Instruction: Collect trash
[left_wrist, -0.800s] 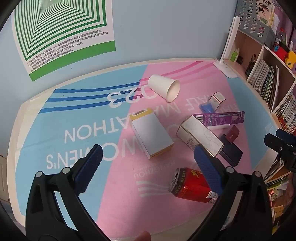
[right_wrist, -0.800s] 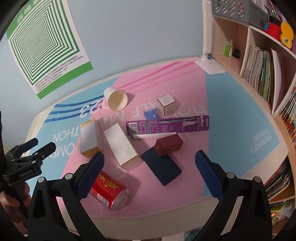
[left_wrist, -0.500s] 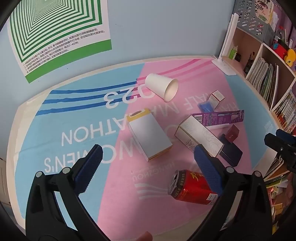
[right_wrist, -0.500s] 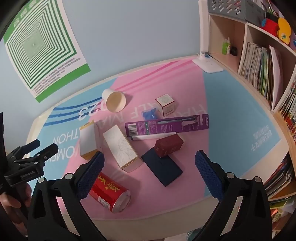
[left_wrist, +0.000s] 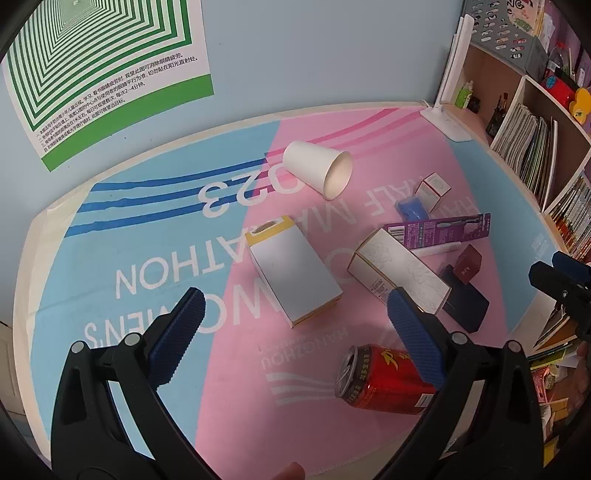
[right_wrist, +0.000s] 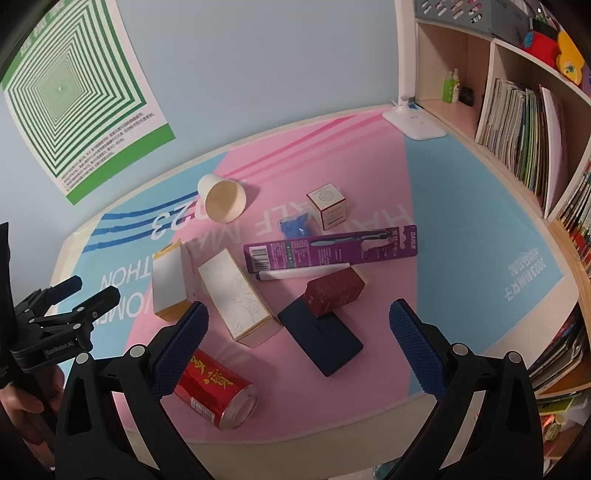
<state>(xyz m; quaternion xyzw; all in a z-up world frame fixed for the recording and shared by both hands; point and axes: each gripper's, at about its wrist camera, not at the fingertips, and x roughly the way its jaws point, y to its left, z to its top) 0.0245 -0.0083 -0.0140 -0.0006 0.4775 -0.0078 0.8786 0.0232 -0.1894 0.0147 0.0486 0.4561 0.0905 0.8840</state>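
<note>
Trash lies on a pink and blue mat (left_wrist: 147, 258): a white paper cup (left_wrist: 318, 169) on its side, a yellow-edged white box (left_wrist: 295, 275), a long white carton (left_wrist: 399, 273), a red can (left_wrist: 384, 380) on its side, a purple toothbrush pack (right_wrist: 330, 248), a dark red box (right_wrist: 334, 291), a navy wallet (right_wrist: 320, 341), a small white cube box (right_wrist: 328, 205) and a blue wad (right_wrist: 293, 226). My left gripper (left_wrist: 293, 326) is open above the mat, over the yellow-edged box. My right gripper (right_wrist: 297, 339) is open above the wallet. Both are empty.
A white desk lamp (right_wrist: 412, 122) stands at the back right. A bookshelf (right_wrist: 524, 129) with books runs along the right side. A green poster (left_wrist: 99, 66) hangs on the blue wall. The mat's front edge is close below both grippers.
Both views have shifted slightly: the objects sit a little lower and nearer in the frames. Both grippers stay open and nothing on the mat has moved.
</note>
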